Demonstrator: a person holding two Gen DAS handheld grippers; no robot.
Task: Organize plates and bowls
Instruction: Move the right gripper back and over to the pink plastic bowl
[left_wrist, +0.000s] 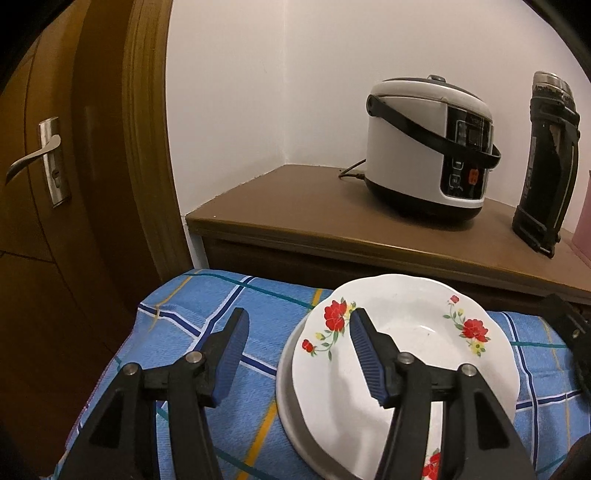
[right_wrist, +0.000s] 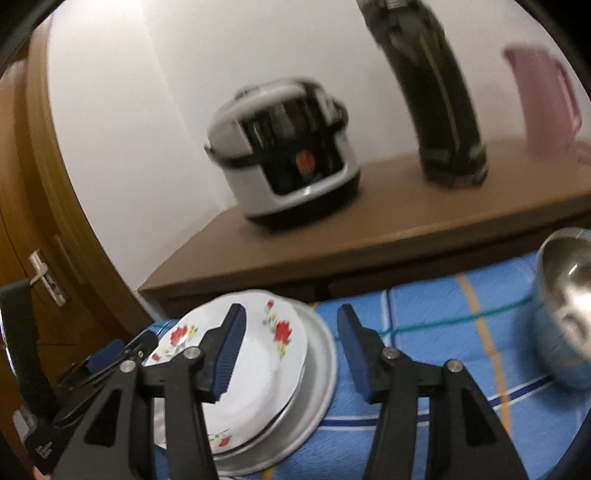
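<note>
Hanging over the flowered plate (left_wrist: 402, 354), the left hand-held gripper (left_wrist: 297, 325) has its fingers spread wide, one above the plate and one above the blue checked cloth (left_wrist: 207, 317); nothing is between them. The right hand-held gripper (right_wrist: 291, 321) is spread too and grips nothing. The flowered plate sits on a gray plate (right_wrist: 317, 373) near the cloth's far edge. A shiny metal bowl (right_wrist: 565, 306) stands at the cloth's right side. Behind, a brown desk (left_wrist: 295, 199) carries a rice cooker (left_wrist: 424, 144) and a black flask (left_wrist: 546, 162).
</note>
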